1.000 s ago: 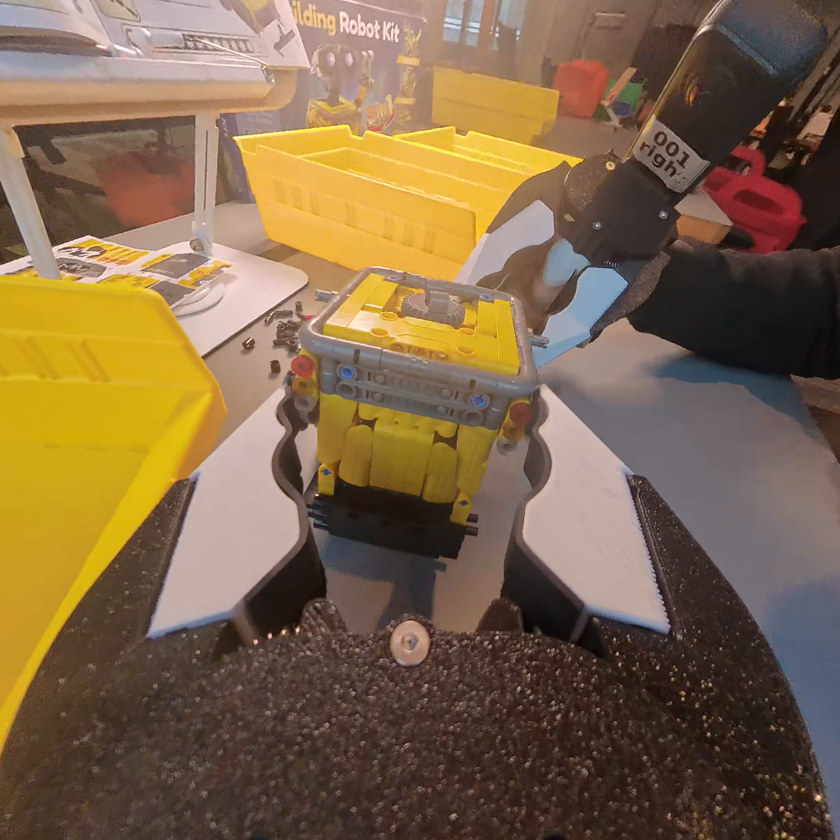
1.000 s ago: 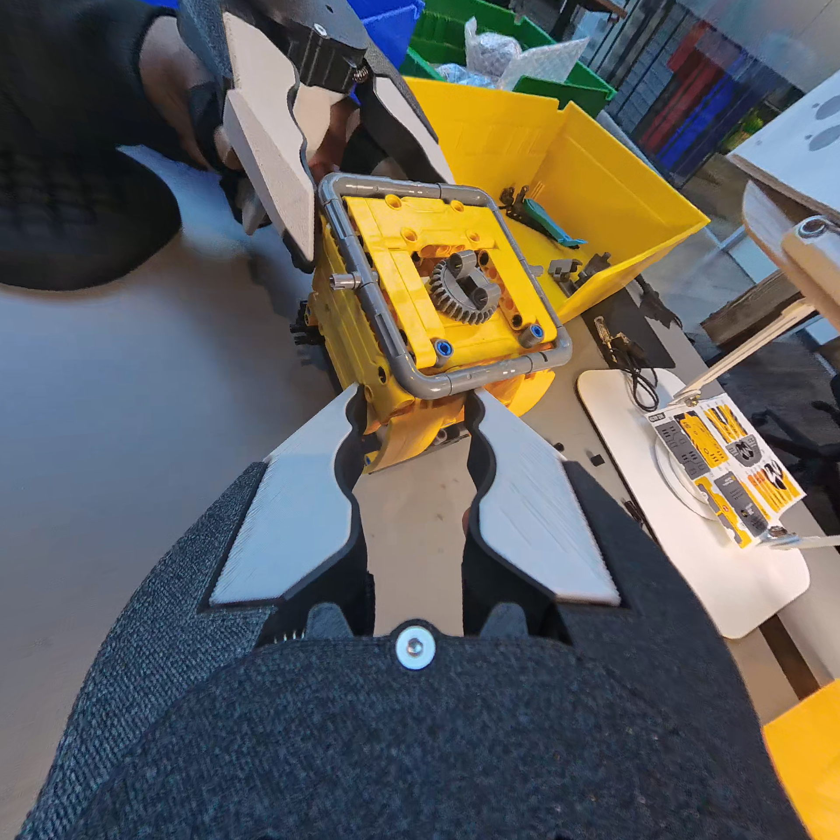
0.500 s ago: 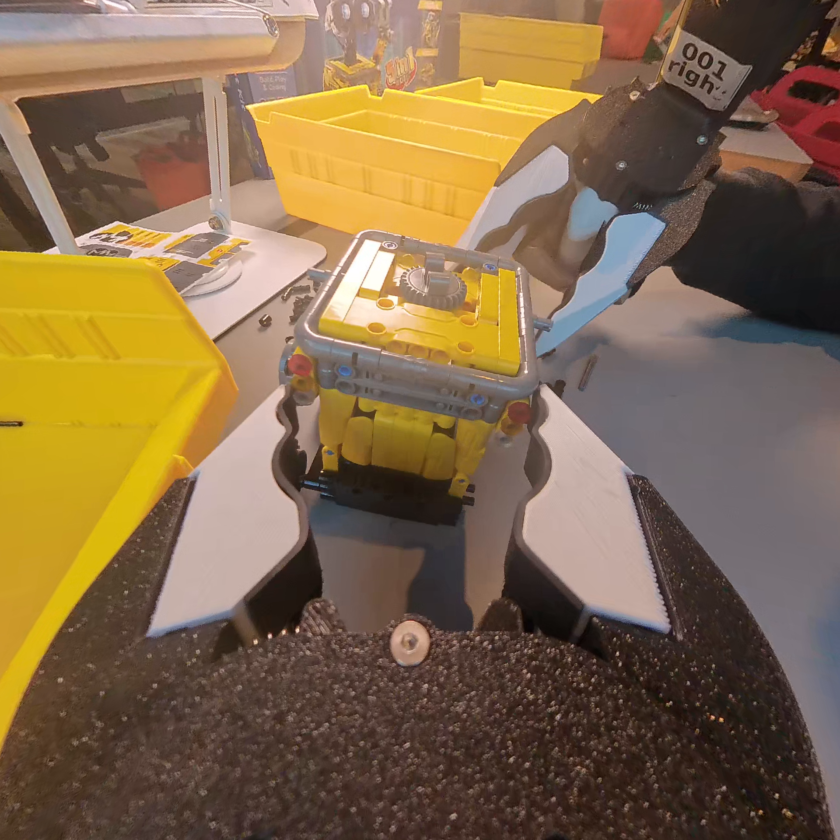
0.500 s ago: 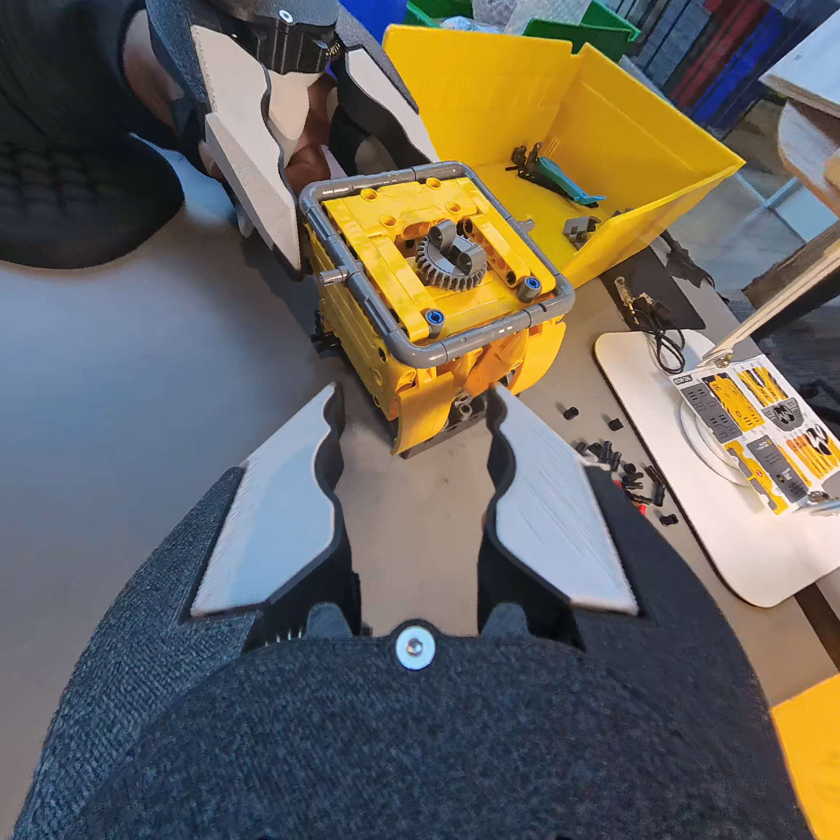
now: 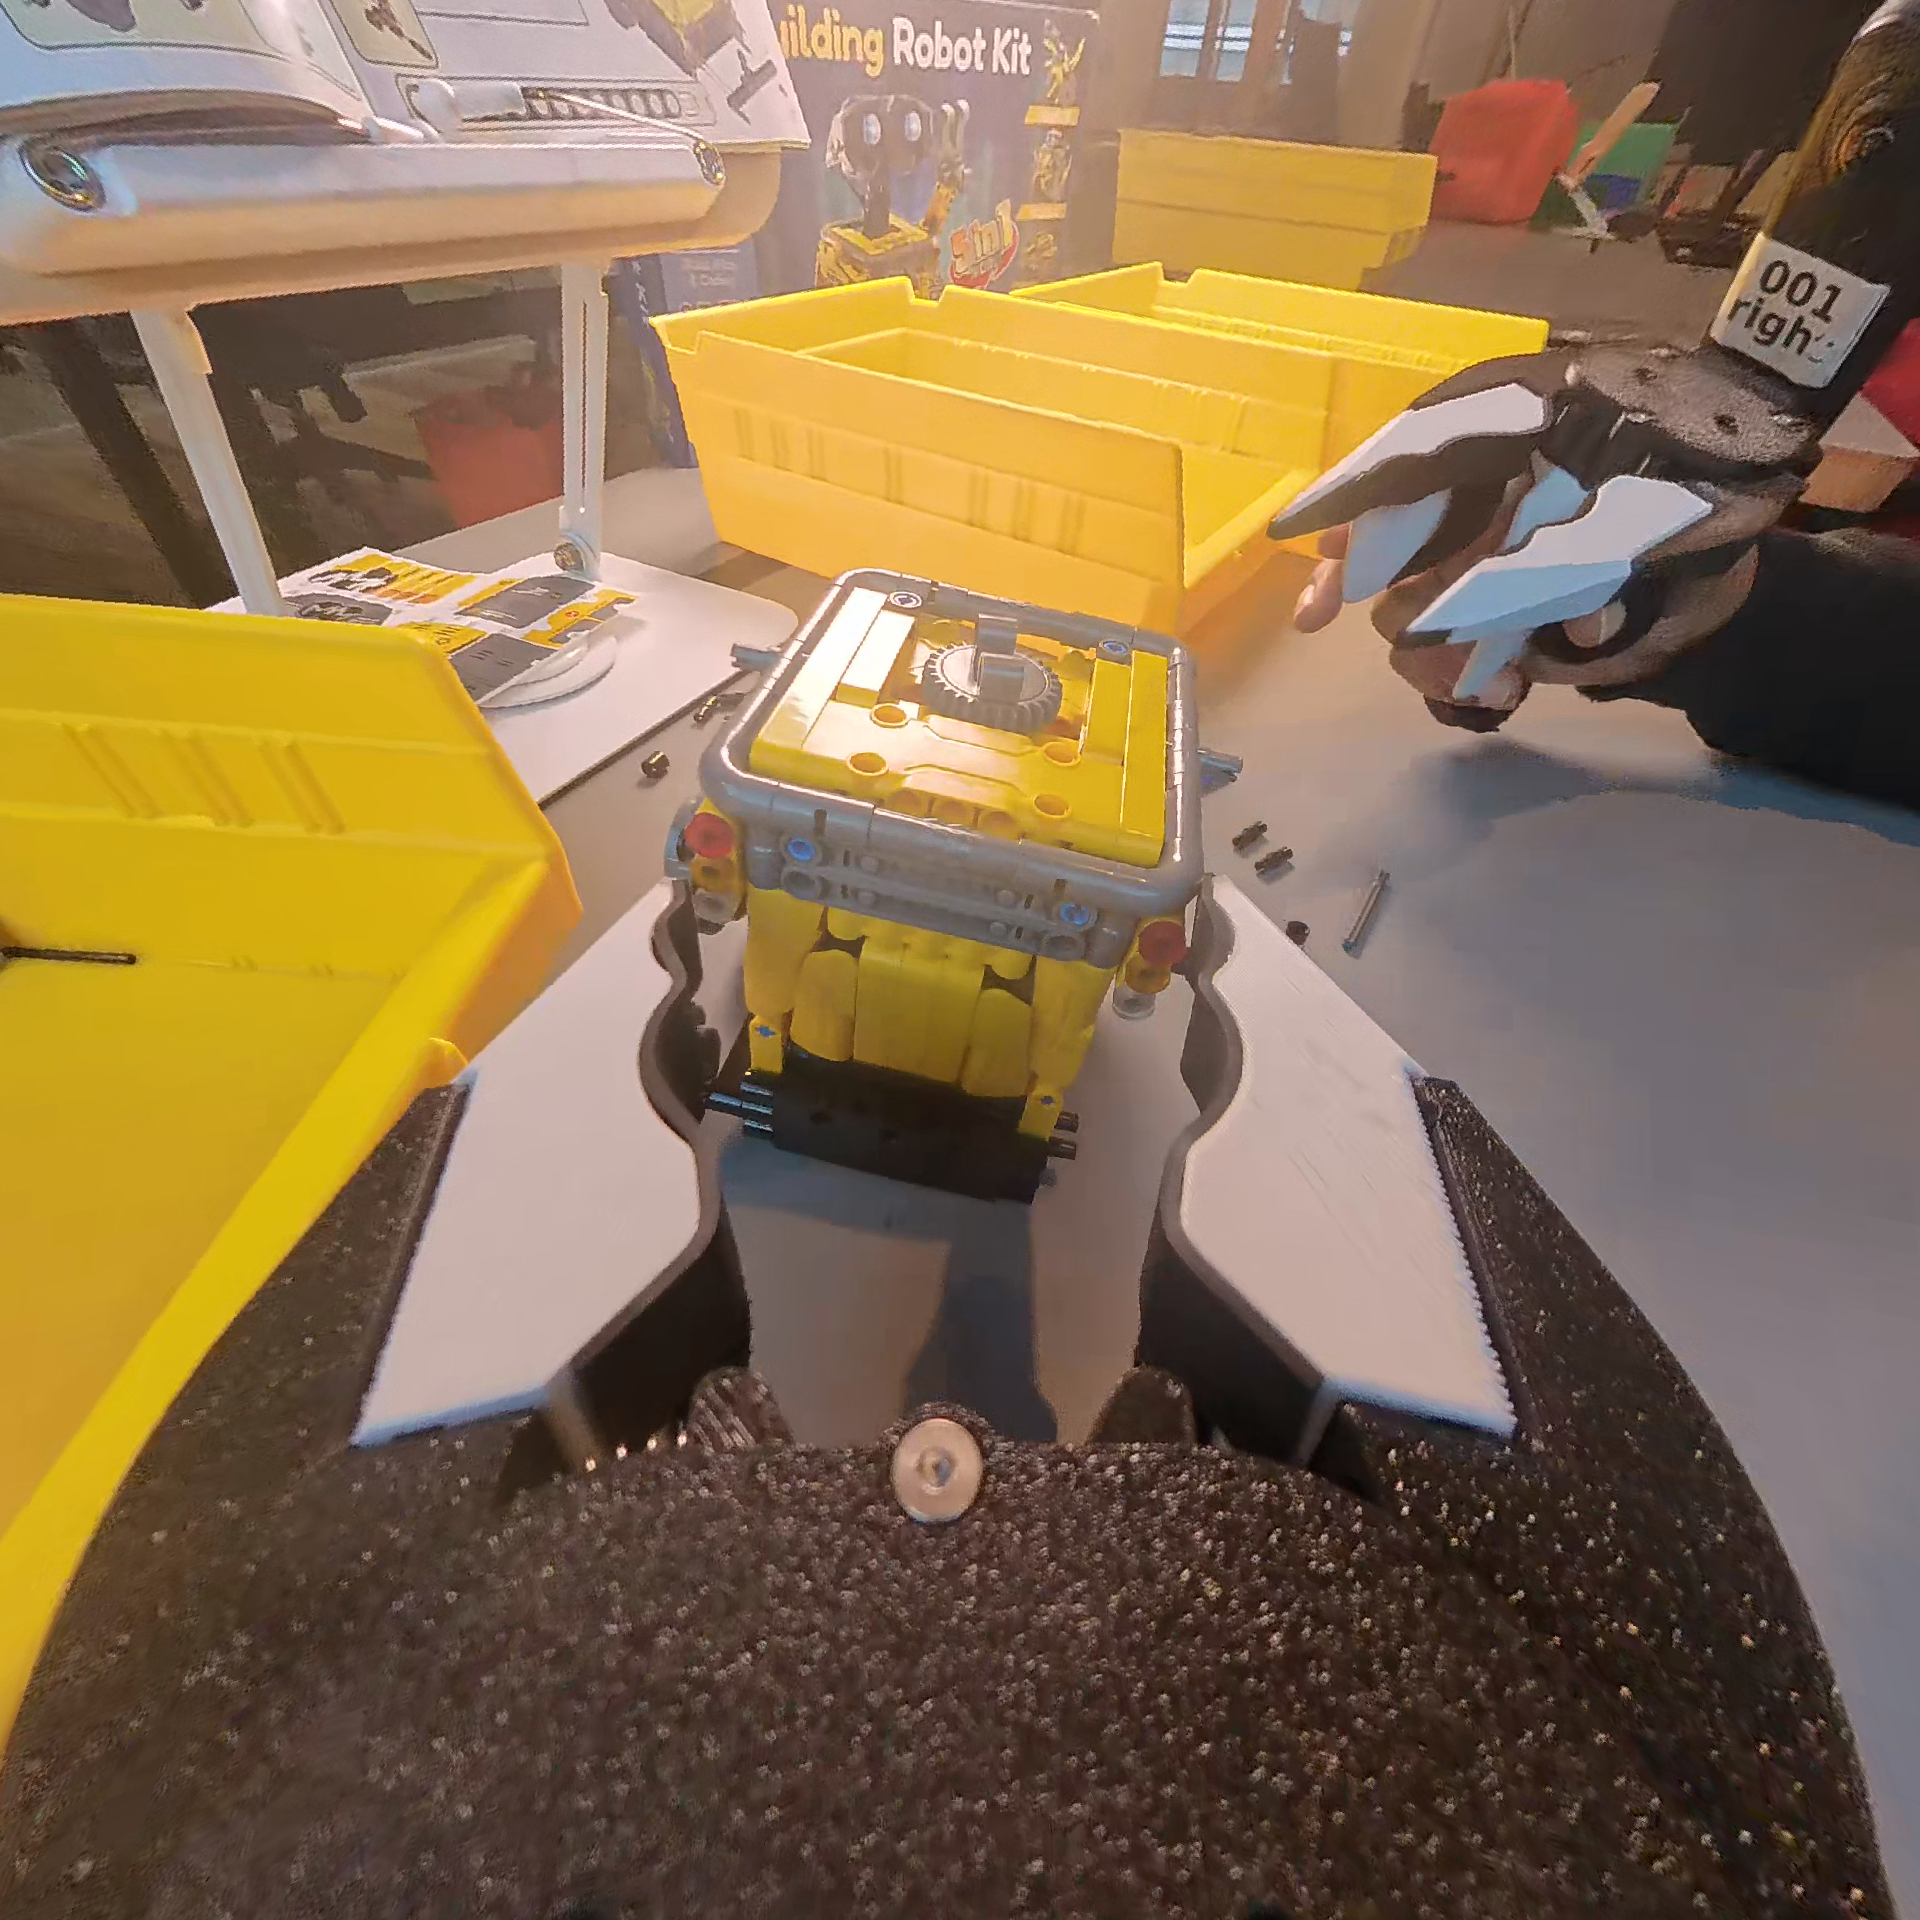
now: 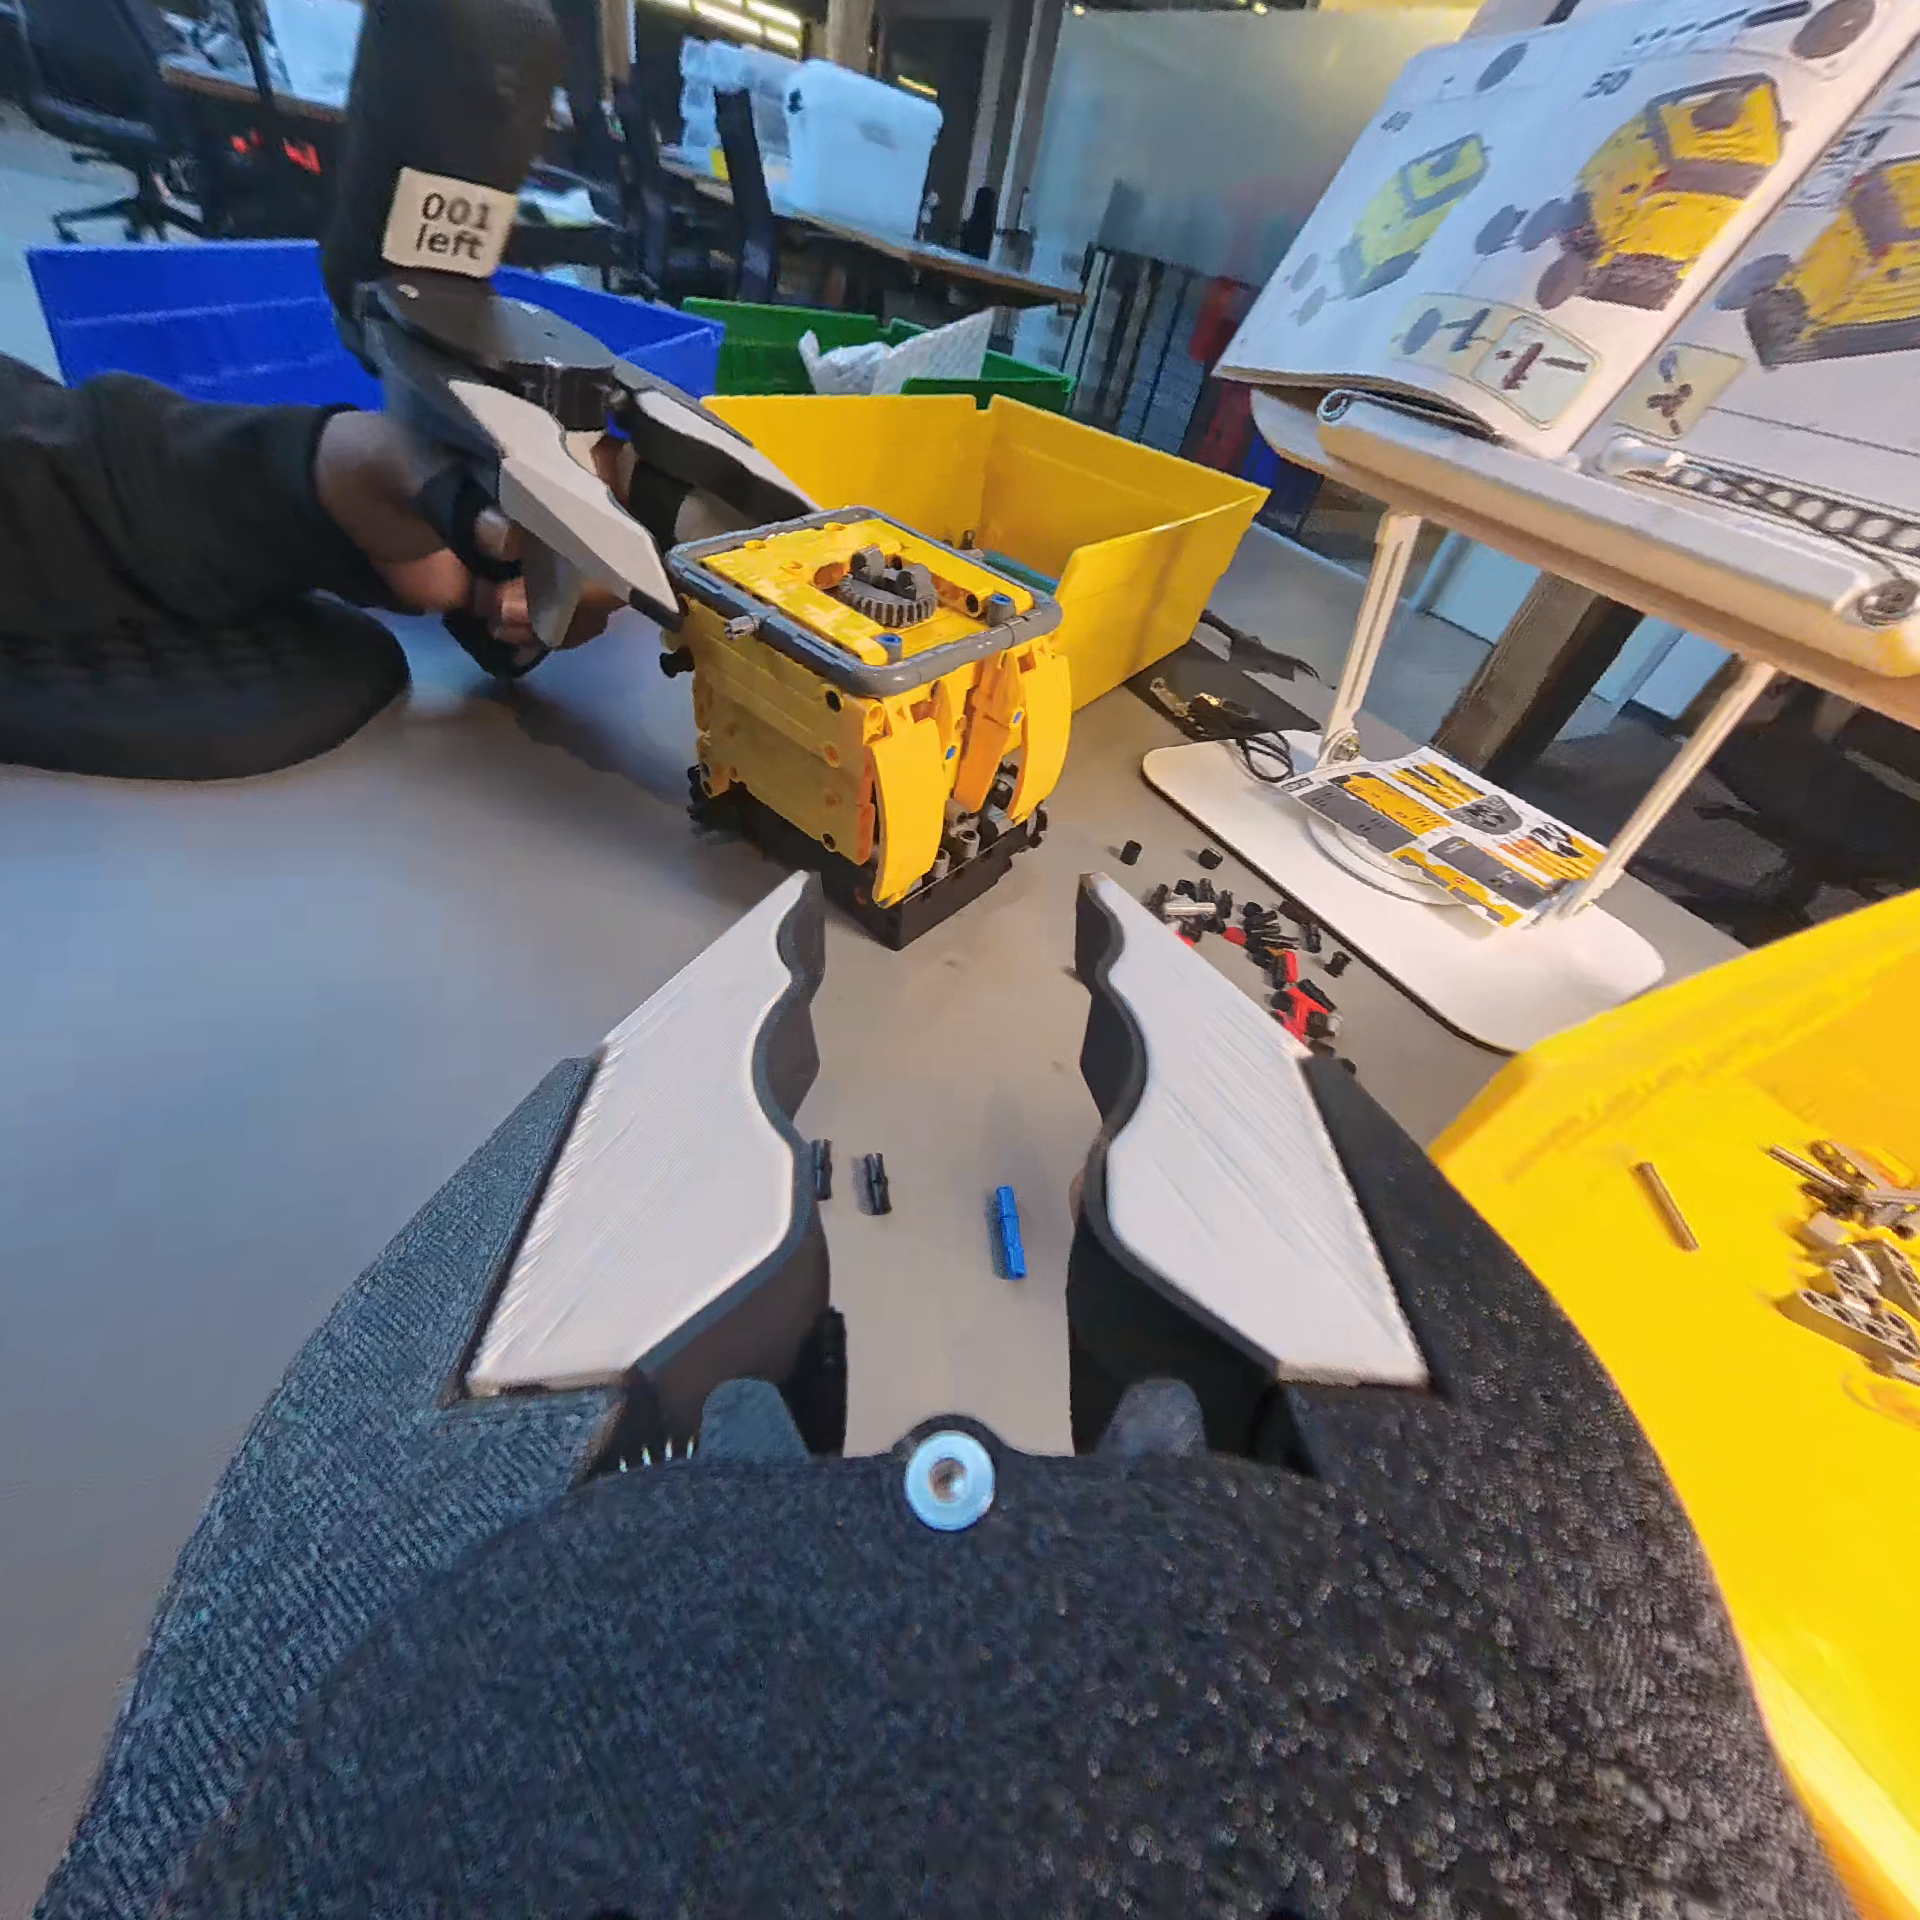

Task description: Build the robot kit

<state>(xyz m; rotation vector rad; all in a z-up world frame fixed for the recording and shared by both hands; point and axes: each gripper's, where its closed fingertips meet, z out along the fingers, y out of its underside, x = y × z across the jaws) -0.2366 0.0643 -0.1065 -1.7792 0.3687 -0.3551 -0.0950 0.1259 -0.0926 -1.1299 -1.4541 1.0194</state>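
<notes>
1. The near-left yellow bin (image 5: 208, 935) sits on the bench (image 5: 1558, 1039), just beside the left tongs (image 5: 940, 914).
2. The left tongs straddle the yellow brick model (image 5: 935, 831), fingertips (image 5: 623, 997) at its 2 sides; whether they grip or only flank it, I cannot tell.
3. The model stands upright, gear (image 5: 992, 681) on top.
4. The right tongs (image 6: 940, 904) hover open and empty, well to the model's right, the nearest thing being a blue pin (image 6: 1006, 1231) below them.
5. Another yellow bin (image 6: 1714, 1247) lies far right.

The brick model (image 5: 940, 883) stands on the table (image 5: 1558, 1039) between the left gripper's (image 5: 940, 935) fingers. A bin (image 5: 208, 935) lies left; more bins (image 5: 987, 457) behind. The right gripper (image 5: 1455, 561) hangs to the right, apart.
</notes>
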